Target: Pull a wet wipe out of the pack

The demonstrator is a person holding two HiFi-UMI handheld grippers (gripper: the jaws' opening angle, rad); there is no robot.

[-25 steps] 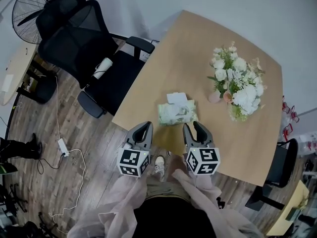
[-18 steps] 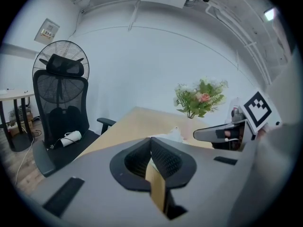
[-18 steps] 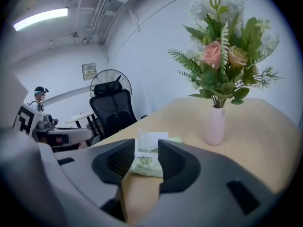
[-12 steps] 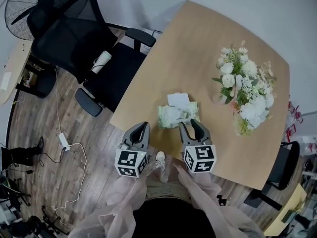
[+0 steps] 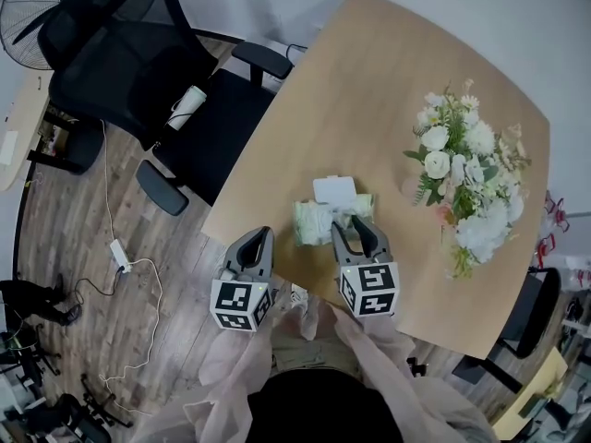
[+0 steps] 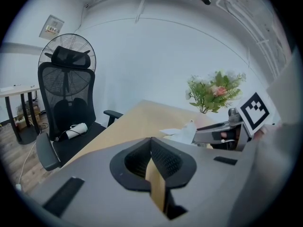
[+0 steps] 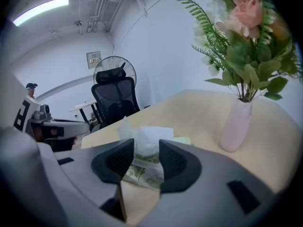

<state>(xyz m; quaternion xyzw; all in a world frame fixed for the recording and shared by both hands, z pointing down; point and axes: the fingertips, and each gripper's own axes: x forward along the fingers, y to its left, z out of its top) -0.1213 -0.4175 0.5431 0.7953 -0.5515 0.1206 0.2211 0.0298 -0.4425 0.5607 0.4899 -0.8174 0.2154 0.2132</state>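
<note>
A green patterned wet wipe pack point(image 5: 319, 220) lies near the table's front edge with its white lid point(image 5: 334, 190) flipped open. A white wipe point(image 7: 142, 138) sticks up from it. My right gripper point(image 5: 354, 226) hovers at the pack's near right end and is open. In the right gripper view its jaws point(image 7: 147, 148) frame the wipe and the pack point(image 7: 144, 169) without touching them. My left gripper point(image 5: 257, 240) is off the table's left edge, left of the pack. Its fingertips point(image 6: 150, 141) meet with nothing between them. The wipe point(image 6: 183, 135) shows to its right.
A pink vase of white flowers point(image 5: 462, 183) stands on the wooden table point(image 5: 388, 81) to the right of the pack. A black office chair point(image 5: 157, 81) sits at the table's left, a fan point(image 5: 28, 7) behind it. Cables lie on the floor point(image 5: 120, 257).
Both grippers have come forward and lower toward the pack. The right gripper's tips now reach the pack's near end, and its jaws stand slightly wider.
</note>
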